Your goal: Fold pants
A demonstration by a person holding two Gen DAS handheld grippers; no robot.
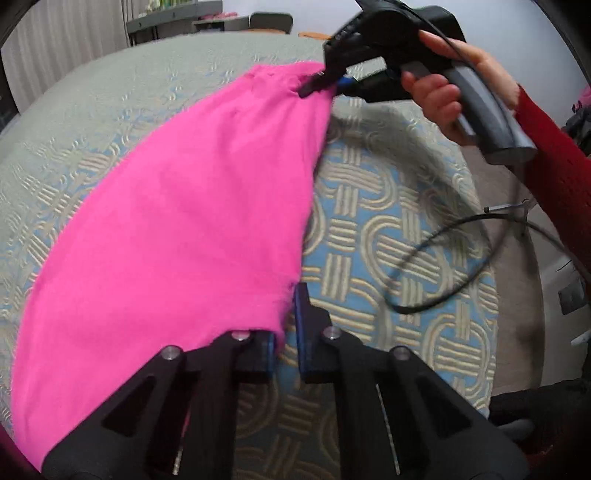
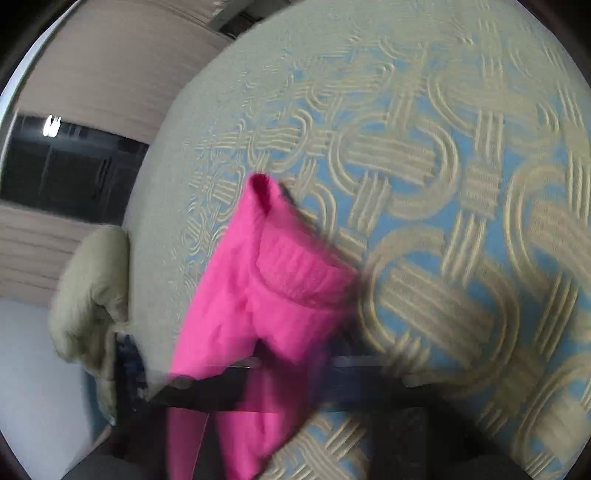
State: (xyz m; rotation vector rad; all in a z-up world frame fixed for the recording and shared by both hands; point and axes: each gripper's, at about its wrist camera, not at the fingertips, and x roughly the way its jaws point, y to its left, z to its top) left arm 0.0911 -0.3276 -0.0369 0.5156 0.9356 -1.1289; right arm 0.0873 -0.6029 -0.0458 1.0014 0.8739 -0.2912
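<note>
Bright pink pants (image 1: 192, 206) hang stretched above the bed between both grippers. In the left wrist view my left gripper (image 1: 288, 332) sits at the bottom, its blue-padded jaws nearly together on the fabric's lower right edge. At the top right, a hand in a red sleeve (image 1: 439, 99) holds my right gripper (image 1: 319, 82), which pinches the far corner of the pants. The right wrist view is blurred: the elastic waistband (image 2: 295, 280) bunches in front of my right gripper (image 2: 291, 365), with cloth running down between its dark fingers.
The bed has a blue and beige woven-pattern cover (image 1: 388, 229). A black cable (image 1: 443, 266) loops over its right side. An olive cushion (image 2: 92, 291) lies at the bed's left edge. A desk and chair (image 1: 221, 18) stand beyond the bed.
</note>
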